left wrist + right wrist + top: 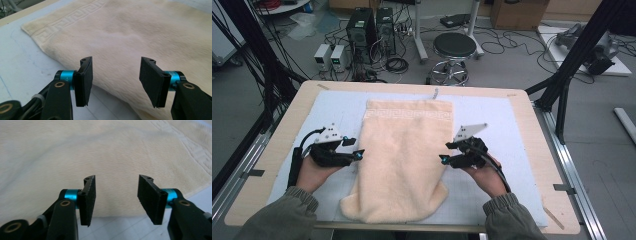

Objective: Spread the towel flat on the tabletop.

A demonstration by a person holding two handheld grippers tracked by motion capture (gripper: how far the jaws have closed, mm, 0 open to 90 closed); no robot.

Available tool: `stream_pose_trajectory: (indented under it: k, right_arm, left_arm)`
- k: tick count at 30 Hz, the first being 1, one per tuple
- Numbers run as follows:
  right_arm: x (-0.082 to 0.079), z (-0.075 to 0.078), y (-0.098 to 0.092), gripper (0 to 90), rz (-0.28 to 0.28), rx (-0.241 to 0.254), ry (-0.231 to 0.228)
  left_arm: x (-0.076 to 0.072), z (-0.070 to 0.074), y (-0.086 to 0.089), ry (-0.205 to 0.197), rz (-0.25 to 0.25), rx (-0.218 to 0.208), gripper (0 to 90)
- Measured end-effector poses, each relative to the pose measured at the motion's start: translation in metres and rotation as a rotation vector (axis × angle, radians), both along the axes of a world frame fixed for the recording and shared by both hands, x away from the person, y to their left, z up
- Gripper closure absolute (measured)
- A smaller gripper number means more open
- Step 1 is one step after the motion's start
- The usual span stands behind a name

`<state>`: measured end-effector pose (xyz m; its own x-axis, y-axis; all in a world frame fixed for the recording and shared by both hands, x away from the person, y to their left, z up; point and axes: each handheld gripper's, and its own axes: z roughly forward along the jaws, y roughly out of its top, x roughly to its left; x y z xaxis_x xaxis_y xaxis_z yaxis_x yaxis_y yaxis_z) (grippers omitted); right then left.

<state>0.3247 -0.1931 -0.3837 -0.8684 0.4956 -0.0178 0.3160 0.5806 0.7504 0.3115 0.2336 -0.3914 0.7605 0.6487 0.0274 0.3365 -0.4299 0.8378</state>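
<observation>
Left tool (360, 154) and right tool (443, 159) flank the towel (404, 150), pointing inward at its edges, jaws spread, gripping nothing.

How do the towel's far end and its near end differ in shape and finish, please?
The towel's far end runs straight and square-cornered, while the near end is rounded and flares wider. The far end carries an embossed key-pattern band; the near end shows plain pile. Both are cream and lie flat on the pale mat.
</observation>
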Motion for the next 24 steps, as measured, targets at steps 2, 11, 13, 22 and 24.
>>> stream_pose_trajectory:
  k: [2, 11, 13, 22, 24]
  right_arm:
    - [-0.006, -0.003, -0.001, 49.1, 0.001, 0.006, 0.007]
    - [-0.043, -0.040, 0.010, 46.6, 0.097, 0.033, 0.058]
    - [-0.043, -0.046, 0.017, 47.1, 0.110, 0.013, 0.071]
    - [-0.026, -0.048, 0.031, 83.4, 0.152, -0.035, 0.097]
    - [-0.025, -0.043, 0.031, 83.8, 0.151, -0.039, 0.084]
  left_arm:
    - [-0.014, -0.003, 0.000, -0.014, -0.014, -0.013, 43.7]
    - [-0.049, -0.024, -0.006, 0.033, -0.140, 0.021, 48.5]
    - [-0.047, -0.033, -0.012, 0.076, -0.170, 0.045, 54.0]
    - [-0.032, -0.029, -0.029, 0.070, -0.148, 0.070, 85.0]
    - [-0.029, -0.023, -0.031, 0.040, -0.117, 0.061, 85.3]
